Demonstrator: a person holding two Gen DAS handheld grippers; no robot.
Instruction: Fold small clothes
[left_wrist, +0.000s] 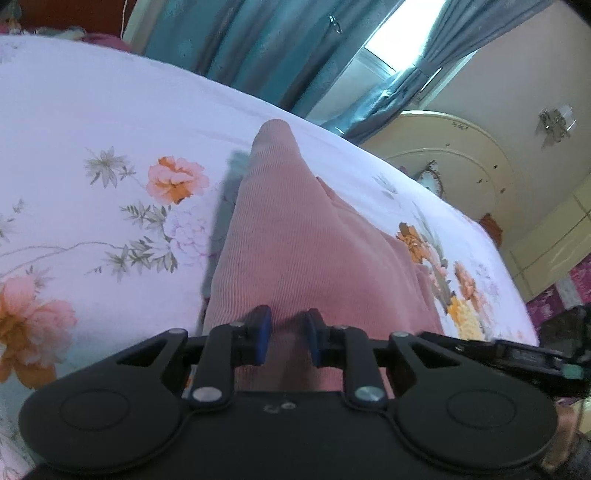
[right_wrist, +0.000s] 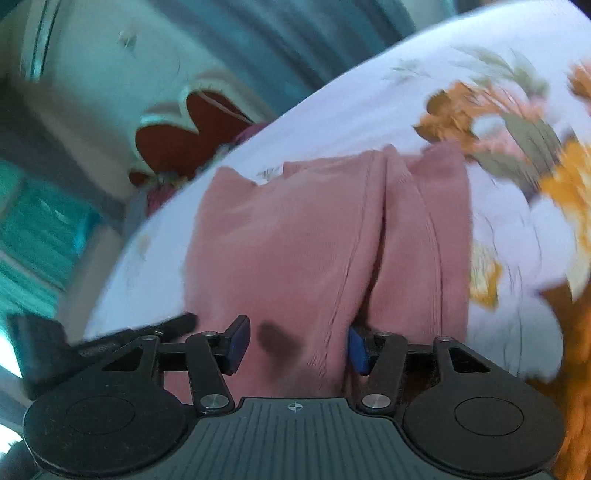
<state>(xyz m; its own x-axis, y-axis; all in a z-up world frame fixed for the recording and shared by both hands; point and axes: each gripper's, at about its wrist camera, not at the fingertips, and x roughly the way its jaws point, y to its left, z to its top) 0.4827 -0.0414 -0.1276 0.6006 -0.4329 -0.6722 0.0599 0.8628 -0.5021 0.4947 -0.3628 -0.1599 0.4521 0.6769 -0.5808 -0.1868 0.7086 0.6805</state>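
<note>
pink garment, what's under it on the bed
The pink garment lies on the floral bedsheet, which shows all around it. Whatever lies directly beneath the cloth is covered. Both grippers, left and right, have fabric between their pads.

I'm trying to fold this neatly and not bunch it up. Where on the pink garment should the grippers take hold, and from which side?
Grip the pink garment along its near edge, coming in low from the near side, one gripper towards each corner. It lies long and narrow on the floral sheet, running away from both cameras, so that edge probably lifts evenly for a fold towards the far end.
</note>
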